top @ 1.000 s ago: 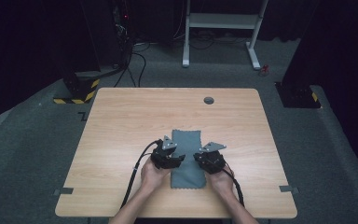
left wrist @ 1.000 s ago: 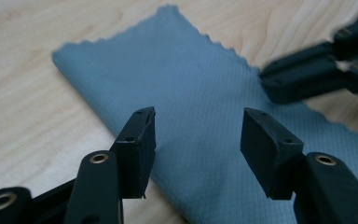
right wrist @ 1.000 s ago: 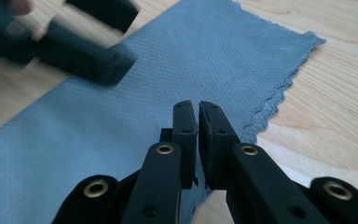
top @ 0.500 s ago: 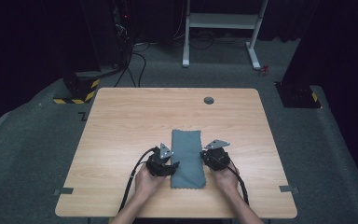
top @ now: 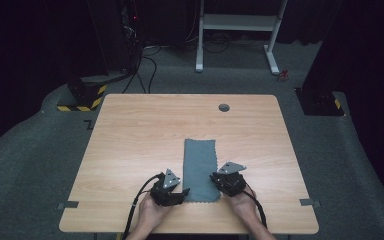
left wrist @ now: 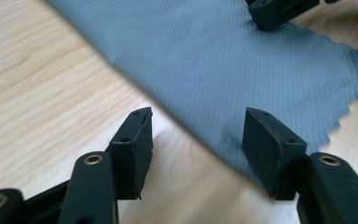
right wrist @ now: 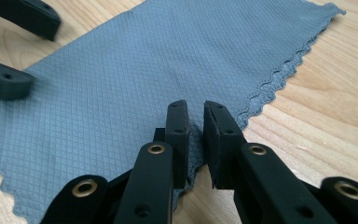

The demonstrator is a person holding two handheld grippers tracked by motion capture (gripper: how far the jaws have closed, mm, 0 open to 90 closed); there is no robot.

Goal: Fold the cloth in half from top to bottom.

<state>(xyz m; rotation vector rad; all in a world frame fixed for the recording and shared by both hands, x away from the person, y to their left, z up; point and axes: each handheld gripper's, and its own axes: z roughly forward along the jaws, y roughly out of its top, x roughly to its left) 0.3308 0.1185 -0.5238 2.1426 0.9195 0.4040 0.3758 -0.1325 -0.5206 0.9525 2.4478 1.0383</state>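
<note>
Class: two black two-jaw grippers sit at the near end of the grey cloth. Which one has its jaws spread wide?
The left gripper: wide gap, over the grey cloth's edge. The right gripper's jaws stand almost together.

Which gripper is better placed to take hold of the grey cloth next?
Probably the right gripper: its jaws, just opening, stand narrowly apart at the grey cloth edge. The left gripper has wide jaws straddling the other edge.

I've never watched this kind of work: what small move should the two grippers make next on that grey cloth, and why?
Probably widen the right gripper and draw it off the grey cloth. Its jaws have just been opening, yet a narrow gap remains with the cloth's long folded edge between them. The left gripper already stands wide open over the opposite edge, gripping nothing, and the cloth lies flat on the table, folded into a narrow strip.
</note>
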